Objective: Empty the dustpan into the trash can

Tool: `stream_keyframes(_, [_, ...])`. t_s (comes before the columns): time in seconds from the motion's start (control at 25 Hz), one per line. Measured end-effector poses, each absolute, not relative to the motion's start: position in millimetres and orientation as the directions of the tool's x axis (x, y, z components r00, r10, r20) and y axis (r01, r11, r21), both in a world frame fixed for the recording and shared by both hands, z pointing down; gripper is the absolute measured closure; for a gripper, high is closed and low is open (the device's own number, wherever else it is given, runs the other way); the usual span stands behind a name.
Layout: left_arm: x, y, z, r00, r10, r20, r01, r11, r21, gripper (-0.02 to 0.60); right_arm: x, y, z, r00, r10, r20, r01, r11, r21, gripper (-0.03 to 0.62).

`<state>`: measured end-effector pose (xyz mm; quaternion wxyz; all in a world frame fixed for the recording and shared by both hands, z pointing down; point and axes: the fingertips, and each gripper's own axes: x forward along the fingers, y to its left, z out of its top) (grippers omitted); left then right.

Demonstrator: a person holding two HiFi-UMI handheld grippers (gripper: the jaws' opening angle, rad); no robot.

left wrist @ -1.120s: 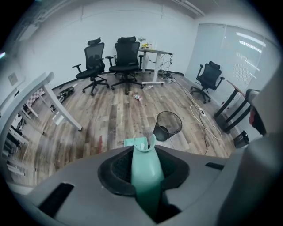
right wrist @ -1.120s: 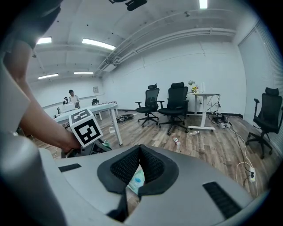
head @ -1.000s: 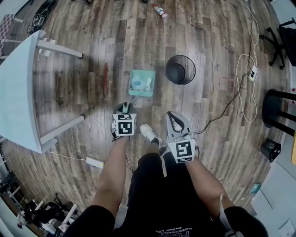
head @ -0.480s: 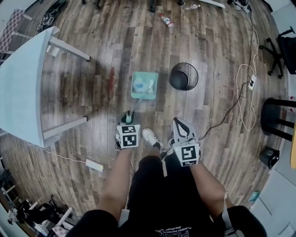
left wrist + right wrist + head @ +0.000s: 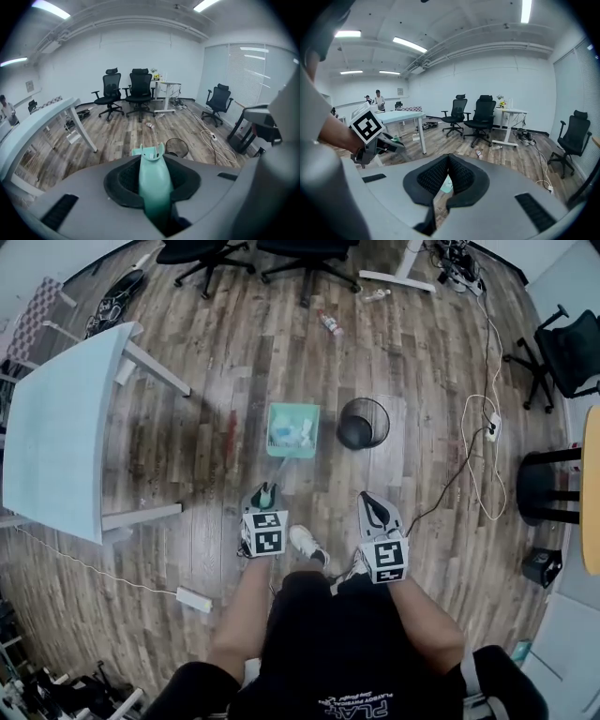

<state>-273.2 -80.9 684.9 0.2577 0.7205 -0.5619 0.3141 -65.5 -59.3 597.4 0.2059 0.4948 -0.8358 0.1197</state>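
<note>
Task item: mint-green plastic dustpan (image 5: 292,430), a square pan on a long dustpan handle (image 5: 154,187) of the same colour.
Dustpan position: held out over the wood-plank floor (image 5: 422,343) in front of the person. In the head view it is just left of the trash can and not touching it. Whether the pan is off the floor cannot be told from above.
Dustpan contents: a few pale crumpled scraps, white and light blue, lying loose in the pan. What they are cannot be made out.
Receptacle: black round wire-mesh trash can (image 5: 363,423), standing upright on the floor with its mouth open upward.
Receptacle contents: the inside is dark, so the contents cannot be told.
Left tool (image 5: 266,493): jaws closed on the dustpan handle, which runs forward between the black pads to the pan.
Right tool (image 5: 375,510): pads pressed together at the tips, with nothing between them. It is held beside the left tool and well apart from the trash can.
Furniture: light-blue desk (image 5: 56,427) at the left. Black office chairs (image 5: 202,251) stand at the far side of the room.
Floor litter: a clear plastic bottle (image 5: 330,324) lies beyond the dustpan.
Cabling: a white cable with a power strip (image 5: 490,425) lies right of the trash can.
</note>
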Motion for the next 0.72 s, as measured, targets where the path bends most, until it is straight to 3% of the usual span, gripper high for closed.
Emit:
stream_keyframes(0.52, [-201, -67, 614, 0.154, -0.724, 0.672, -0.946, -0.304, -0.111, 0.488, 23, -49, 552, -0.408, -0.83, 0.38, -0.896, 0.443, 0.004, 0.571])
stream_keyframes(0.72, [-169, -63, 602, 0.151, -0.736, 0.66, -0.874, -0.411, -0.259, 0.488, 49, -44, 548, -0.398, -0.841, 0.365, -0.905, 0.425, -0.007, 0.571])
